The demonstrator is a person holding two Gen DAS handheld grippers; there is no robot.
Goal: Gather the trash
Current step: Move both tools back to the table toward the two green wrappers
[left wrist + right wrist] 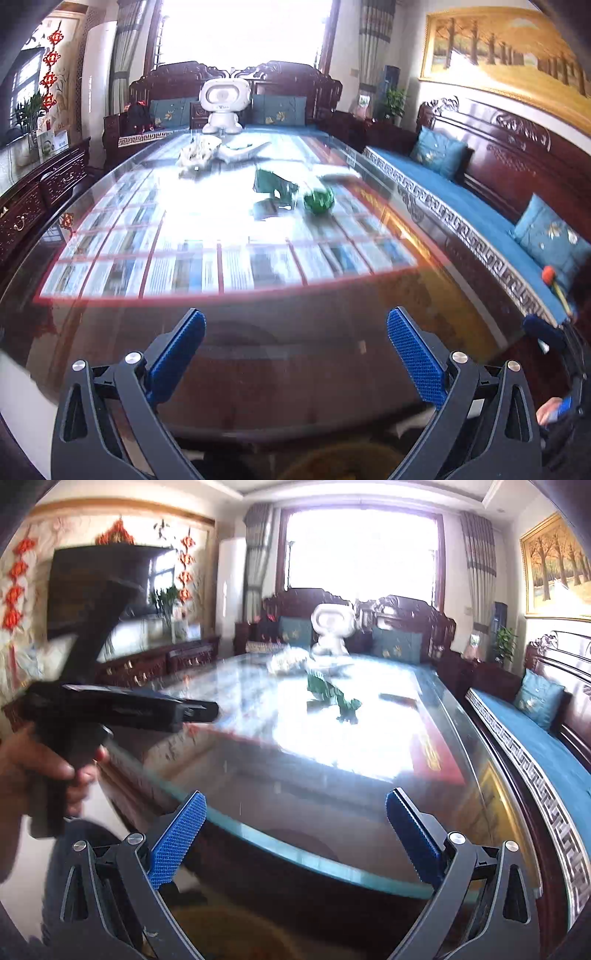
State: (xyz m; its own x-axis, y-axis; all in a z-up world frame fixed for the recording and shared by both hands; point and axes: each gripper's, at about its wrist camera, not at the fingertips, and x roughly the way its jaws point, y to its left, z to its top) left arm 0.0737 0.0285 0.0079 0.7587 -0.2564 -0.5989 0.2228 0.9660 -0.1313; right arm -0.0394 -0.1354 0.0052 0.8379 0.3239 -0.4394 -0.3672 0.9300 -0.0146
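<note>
Both the left gripper point(295, 354) and right gripper point(294, 836) have blue-padded jaws spread wide, holding nothing, low in frame. Crumpled green wrapper trash point(291, 190) point(332, 698) lies mid-frame on the glass-topped wooden desk point(258, 325) point(332, 775), far from both.

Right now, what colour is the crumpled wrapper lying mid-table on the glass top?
Green. The crumpled wrapper shows best in the left wrist view, lying on the glass tabletop.

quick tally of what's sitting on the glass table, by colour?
Green: 2, crumpled green wrapper and green ball-shaped piece
White: 3, white robot figure, crumpled white-yellow wad, flat white piece
Total: 5, blur may hide smaller bits on the glass table.
</note>
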